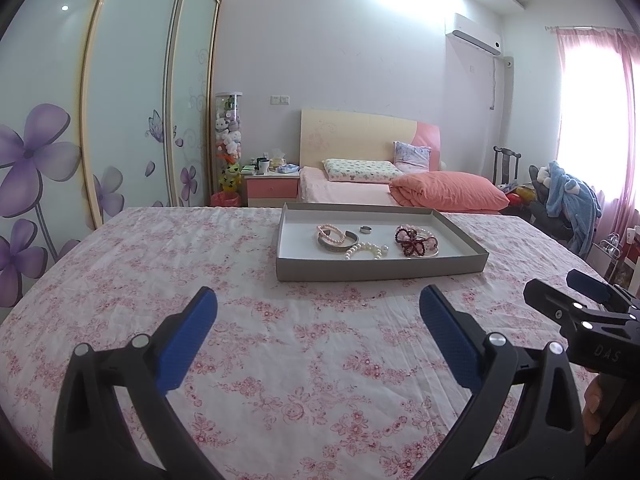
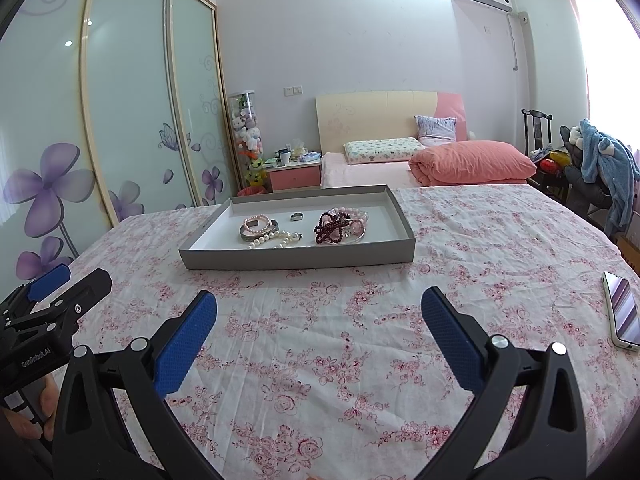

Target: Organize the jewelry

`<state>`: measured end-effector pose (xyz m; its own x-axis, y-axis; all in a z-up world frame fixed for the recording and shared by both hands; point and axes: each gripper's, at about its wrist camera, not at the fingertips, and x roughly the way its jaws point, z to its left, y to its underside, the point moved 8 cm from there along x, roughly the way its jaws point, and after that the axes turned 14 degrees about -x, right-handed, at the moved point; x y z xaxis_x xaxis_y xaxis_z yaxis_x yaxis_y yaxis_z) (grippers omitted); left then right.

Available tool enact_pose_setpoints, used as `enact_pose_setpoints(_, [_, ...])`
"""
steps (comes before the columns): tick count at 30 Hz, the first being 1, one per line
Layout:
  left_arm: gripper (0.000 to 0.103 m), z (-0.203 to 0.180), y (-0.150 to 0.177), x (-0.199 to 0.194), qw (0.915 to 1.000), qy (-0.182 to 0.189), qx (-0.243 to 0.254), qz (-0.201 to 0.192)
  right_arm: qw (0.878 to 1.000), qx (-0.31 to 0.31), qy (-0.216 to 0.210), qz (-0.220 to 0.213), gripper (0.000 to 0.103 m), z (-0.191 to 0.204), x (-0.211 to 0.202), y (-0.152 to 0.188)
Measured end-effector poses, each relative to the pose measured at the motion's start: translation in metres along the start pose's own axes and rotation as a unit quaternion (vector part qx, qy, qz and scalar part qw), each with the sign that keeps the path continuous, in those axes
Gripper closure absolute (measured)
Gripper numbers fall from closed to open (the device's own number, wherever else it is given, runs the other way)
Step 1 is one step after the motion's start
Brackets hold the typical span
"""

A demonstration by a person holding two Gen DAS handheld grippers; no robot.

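Pink-flowered cloth [image 1: 280,360] covers the broad desk, with a bed [image 1: 360,190] and a flower-printed wardrobe [image 1: 120,120] beyond it. Toward the desk's far side sits a shallow grey tray [image 2: 296,258] holding the jewelry: dark red beads [image 2: 334,228] on the right, a pearl strand [image 2: 272,238], pink bracelet [image 2: 256,222] and silver cuff [image 2: 250,234] on the left, a small ring [image 2: 297,216] behind. Left hand-held gripper [image 1: 318,316] and right hand-held gripper [image 2: 318,318] hover near the desk's front, jaws spread wide and empty, with a phone [image 2: 622,312] lying far right.
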<state>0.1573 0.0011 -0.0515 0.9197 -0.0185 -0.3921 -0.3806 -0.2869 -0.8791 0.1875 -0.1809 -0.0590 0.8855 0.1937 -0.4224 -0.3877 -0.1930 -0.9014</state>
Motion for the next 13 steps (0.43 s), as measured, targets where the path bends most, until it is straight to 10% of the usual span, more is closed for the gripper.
enact_pose_setpoints(13, [0.004,0.0015,-0.0001,0.0019,1.0000,0.002,-0.002,0.005,1.000,0.001,-0.001,0.001,0.002,0.0001,0.0001,0.0013])
